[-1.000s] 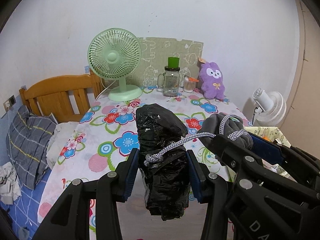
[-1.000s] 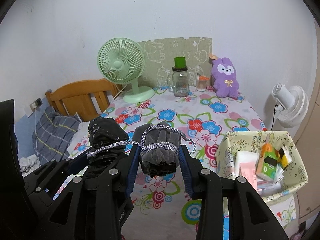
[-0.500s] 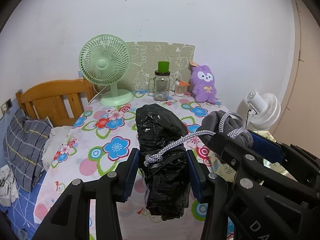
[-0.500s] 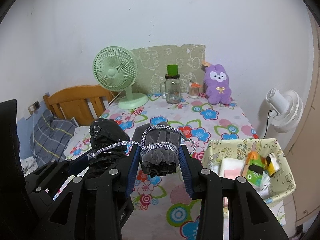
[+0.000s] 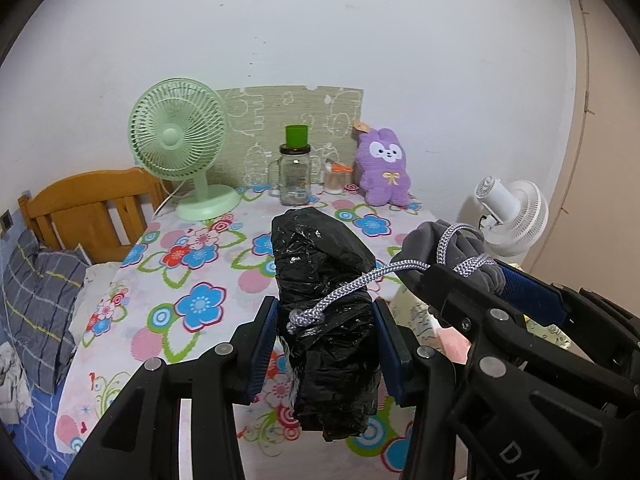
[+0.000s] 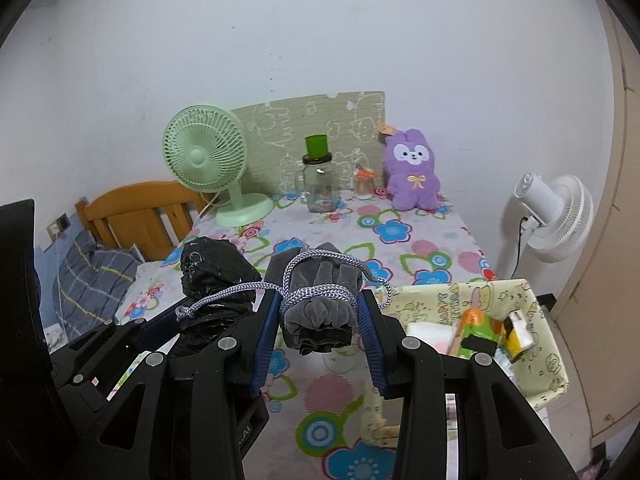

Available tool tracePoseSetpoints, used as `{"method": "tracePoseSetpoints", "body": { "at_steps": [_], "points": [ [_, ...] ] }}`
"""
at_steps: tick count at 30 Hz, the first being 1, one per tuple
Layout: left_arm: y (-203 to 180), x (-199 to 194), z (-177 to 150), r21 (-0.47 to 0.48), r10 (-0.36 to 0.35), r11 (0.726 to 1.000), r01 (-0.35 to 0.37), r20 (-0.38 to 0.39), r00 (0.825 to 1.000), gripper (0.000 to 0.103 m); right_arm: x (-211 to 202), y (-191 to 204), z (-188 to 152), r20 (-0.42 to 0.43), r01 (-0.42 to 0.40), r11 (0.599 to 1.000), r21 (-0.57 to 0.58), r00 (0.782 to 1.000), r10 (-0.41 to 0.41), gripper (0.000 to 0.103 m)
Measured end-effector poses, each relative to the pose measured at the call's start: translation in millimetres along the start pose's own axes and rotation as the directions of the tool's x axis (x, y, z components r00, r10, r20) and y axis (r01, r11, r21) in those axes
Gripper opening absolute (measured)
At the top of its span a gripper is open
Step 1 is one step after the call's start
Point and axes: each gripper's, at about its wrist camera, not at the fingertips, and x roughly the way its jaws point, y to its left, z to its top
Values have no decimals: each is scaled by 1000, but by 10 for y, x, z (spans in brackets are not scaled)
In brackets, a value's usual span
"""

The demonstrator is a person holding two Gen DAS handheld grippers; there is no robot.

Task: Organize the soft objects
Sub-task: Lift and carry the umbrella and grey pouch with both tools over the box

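Black plastic bundle [image 5: 326, 312] and grey cloth roll [image 6: 320, 304], roped together, held above the floral table [image 6: 400, 248].

The bundle is clamped by the left gripper [image 5: 325, 346], the roll by the right gripper [image 6: 320, 332]. A grey-white cord [image 6: 240, 290] is strung between them. A basket [image 6: 552, 344] is seen to the right.

Floral table [image 6: 420, 240] — green fan [image 6: 208, 160], jar [image 6: 318, 188], purple plush [image 6: 412, 176], perhaps a small cup [image 6: 363, 184].

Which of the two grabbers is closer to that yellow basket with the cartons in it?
Right. The right gripper, clamping the grey roll, hangs just beside the yellow basket; the left gripper, holding the black bundle, sits farther away.
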Motion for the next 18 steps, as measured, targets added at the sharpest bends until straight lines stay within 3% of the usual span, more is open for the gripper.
{"method": "tracePoseSetpoints", "body": {
  "at_steps": [18],
  "points": [
    [-507,184,76,48,-66,997,67,-18,998,48,-52,-513,5,6,71,996,44,997,-72,43]
  ]
}}
